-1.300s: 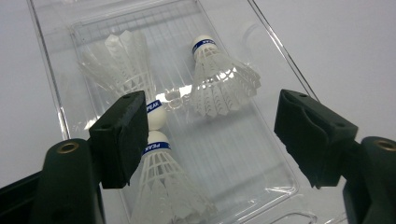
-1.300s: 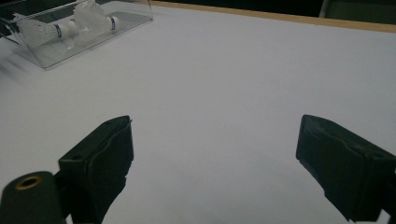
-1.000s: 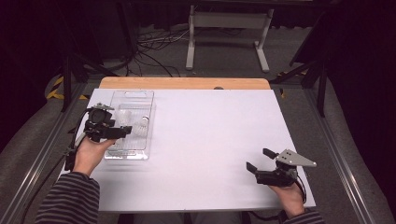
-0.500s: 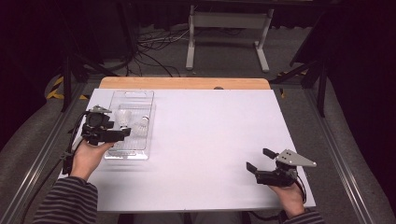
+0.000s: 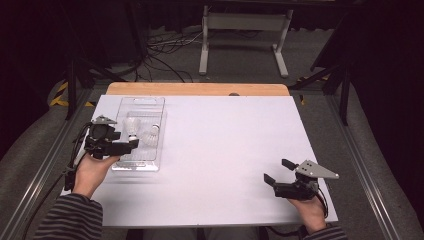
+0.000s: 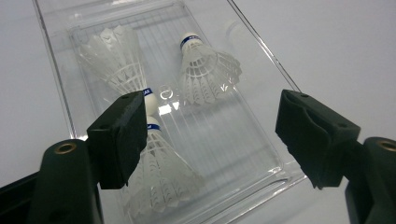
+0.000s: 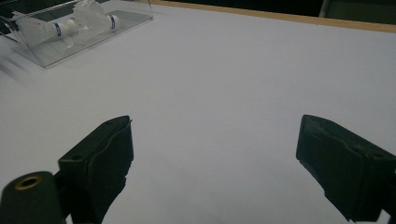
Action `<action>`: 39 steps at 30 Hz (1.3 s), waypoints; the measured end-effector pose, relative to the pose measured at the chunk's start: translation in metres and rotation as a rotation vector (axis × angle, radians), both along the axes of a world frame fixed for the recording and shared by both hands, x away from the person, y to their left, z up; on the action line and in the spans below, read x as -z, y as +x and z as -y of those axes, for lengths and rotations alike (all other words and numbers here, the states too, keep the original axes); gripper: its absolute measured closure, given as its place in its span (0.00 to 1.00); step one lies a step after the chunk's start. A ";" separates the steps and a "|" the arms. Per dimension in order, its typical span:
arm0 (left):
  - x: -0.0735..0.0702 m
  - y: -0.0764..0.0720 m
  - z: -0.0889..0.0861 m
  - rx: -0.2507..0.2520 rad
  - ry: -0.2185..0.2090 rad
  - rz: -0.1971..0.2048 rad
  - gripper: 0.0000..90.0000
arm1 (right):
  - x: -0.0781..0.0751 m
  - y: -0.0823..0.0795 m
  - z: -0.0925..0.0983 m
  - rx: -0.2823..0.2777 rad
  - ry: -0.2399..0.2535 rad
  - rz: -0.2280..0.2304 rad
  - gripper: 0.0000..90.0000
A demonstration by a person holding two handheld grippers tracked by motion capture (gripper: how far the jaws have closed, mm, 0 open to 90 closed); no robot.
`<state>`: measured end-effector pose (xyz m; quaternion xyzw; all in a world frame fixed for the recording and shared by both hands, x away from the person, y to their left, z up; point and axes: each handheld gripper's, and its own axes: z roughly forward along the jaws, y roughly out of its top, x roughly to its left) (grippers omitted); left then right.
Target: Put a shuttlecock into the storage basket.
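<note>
Fingers of blocky black rubber are rising at the bottom of the left gripper view, spread wide with nothing pinched between them; the left gripper (image 6: 212, 135) is hovering over the near end of a clear plastic tray (image 6: 261, 154). In the high view that left gripper (image 5: 131, 144) is sitting at the tray's left edge, held by a hand coming out of a striped sleeve (image 5: 67, 220).

The tray is a shallow rectangle of glossy, see-through plastic with a finely ribbed floor and a raised rim, and it is lying on the left part of the white, matte worktop (image 5: 225, 145), its long axis running away from the person.

Three shuttlecocks are lying on their sides inside it. Each is showing a white, lacy, cone-shaped skirt and a rounded white cork tip with a blue band. The nearest shuttlecock (image 6: 161, 168) is pointing its tip away from the gripper, skirt flaring toward the camera. The second shuttlecock (image 6: 116, 63), just beyond it at the left, is pointing its tip back toward the first, the two tips almost meeting. The third shuttlecock (image 6: 205, 70), to their right, is pointing its tip toward the far end of the tray.

Well apart, near the worktop's front right corner, the right gripper (image 5: 276, 171) is resting low, its fingers likewise spread and empty.
</note>
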<state>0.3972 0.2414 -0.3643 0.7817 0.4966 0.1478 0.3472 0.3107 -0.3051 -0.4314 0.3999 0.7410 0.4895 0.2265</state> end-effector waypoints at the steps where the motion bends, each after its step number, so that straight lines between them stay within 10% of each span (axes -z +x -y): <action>1: 0.000 -0.001 0.000 0.002 -0.002 0.000 0.29 | 0.000 0.000 0.000 0.000 0.000 0.000 0.13; 39: 0.002 -0.028 -0.007 0.005 -0.042 0.036 0.27 | 0.000 -0.001 0.000 0.001 0.002 -0.002 0.13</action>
